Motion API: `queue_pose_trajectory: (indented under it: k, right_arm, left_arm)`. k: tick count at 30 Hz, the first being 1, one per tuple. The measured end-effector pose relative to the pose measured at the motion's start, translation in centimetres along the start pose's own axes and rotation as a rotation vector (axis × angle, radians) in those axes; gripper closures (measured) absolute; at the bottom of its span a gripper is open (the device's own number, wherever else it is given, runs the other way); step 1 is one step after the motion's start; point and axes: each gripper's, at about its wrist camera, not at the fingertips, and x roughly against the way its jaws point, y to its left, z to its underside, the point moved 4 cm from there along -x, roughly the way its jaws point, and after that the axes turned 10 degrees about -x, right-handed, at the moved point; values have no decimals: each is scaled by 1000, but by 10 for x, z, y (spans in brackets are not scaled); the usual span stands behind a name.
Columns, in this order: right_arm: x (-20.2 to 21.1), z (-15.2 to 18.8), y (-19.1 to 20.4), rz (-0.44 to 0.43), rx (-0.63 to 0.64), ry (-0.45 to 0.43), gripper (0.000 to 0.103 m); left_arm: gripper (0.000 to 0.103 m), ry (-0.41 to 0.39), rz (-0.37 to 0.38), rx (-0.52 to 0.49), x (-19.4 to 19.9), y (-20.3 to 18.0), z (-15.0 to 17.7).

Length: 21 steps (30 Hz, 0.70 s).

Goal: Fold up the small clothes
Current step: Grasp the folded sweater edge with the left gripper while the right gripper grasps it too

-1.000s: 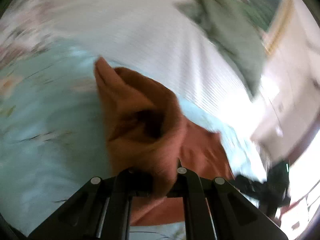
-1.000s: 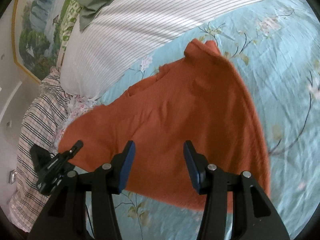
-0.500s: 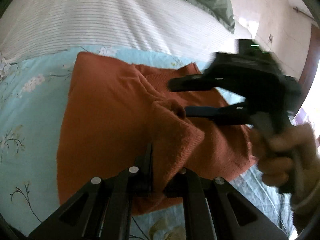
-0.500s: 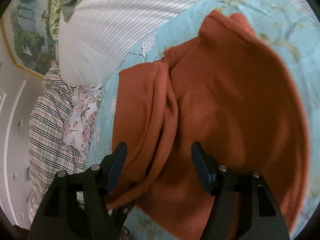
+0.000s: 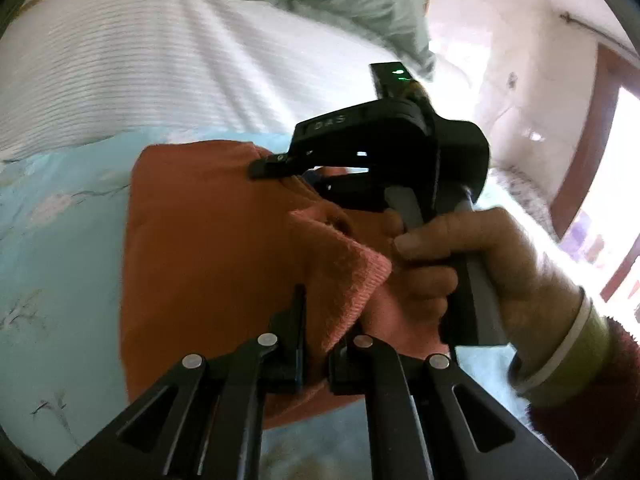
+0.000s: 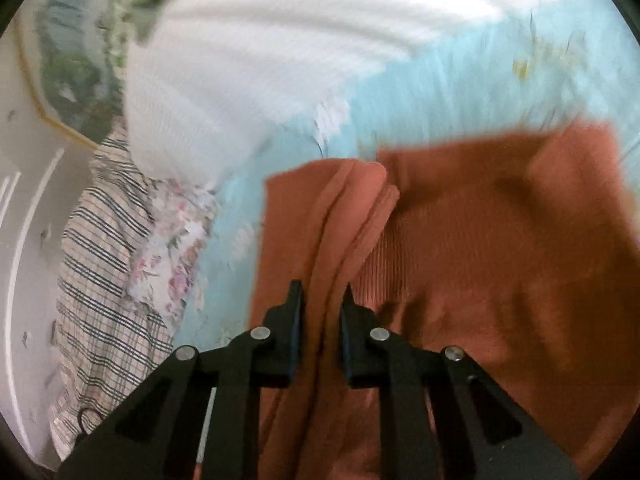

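Our left gripper [image 5: 318, 344] has its jaws pinching a folded edge of the orange garment [image 5: 208, 248], the ribbed cloth bunched up between them and rising toward twelve o'clock. Our right gripper [image 6: 320, 332] has its jaws drawn in close on a long roll of the same cloth, which runs up between them; from the blurred right wrist view we judge them clamped on it, though a little gap shows on either side of the fabric.

Out from the jaws, the garment lies on the bed [image 5: 52, 264], on its pale blue flowered sheet. In the left wrist view the right gripper and the hand [image 5: 472, 264] holding it sit at two o'clock, low over the cloth near its far edge. In the right wrist view one side of the garment is doubled over into a thick ridge at eleven o'clock, while the broad panel from one to four o'clock lies in a single flat layer.

Farther out, a white striped pillow [image 6: 248, 64] lies at twelve o'clock and a checked cloth [image 6: 96, 264] at nine.

We judge the fold only begun: one side is gathered inward, the rest is yet to be folded and flattened into a neat packet.
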Motion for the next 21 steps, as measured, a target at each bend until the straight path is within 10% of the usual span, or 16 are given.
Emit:
queue_pose_trajectory:
  k: [14,21]
  right_arm:
    - [71,-6,-79,169,-47,-104,89]
    - [63,-2,-93,256,-7,-91,86]
  left_arm:
    - [97,79,130,-83,-49,-91,-5]
    - [89,172,189,-3,-76,-76,6]
